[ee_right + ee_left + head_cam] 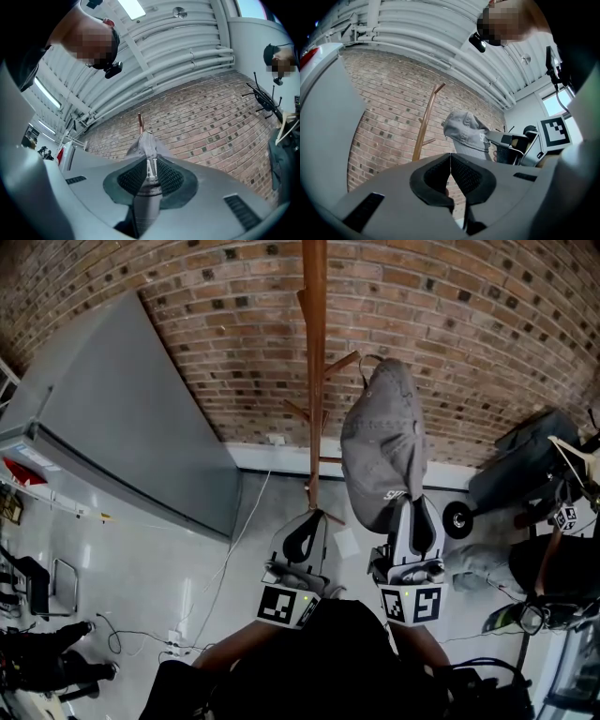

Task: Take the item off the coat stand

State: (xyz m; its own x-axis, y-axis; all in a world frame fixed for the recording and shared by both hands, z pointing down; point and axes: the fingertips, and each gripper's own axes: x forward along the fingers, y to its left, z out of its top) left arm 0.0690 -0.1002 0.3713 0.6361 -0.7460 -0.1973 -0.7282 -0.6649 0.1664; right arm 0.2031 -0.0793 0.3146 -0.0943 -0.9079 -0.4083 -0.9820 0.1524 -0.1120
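Note:
A grey cap (382, 442) stands upright just right of the wooden coat stand (315, 381). My right gripper (413, 504) is shut on its lower edge. In the right gripper view the cap's cloth (149, 149) is pinched between the pads of the right gripper (151, 165), with the stand's top (139, 121) showing behind. The cap's top lies close to the tip of a peg (343, 363); I cannot tell whether they touch. My left gripper (313, 517) is at the foot of the stand, shut on nothing. In the left gripper view the left gripper (450, 158) has the cap (464, 131) to the right of the stand (425, 123).
A tall grey cabinet (122, 427) stands to the left against the brick wall (469, 334). A dark bag and wheeled gear (525, 470) sit at the right. A white cable (234, 540) runs over the pale floor.

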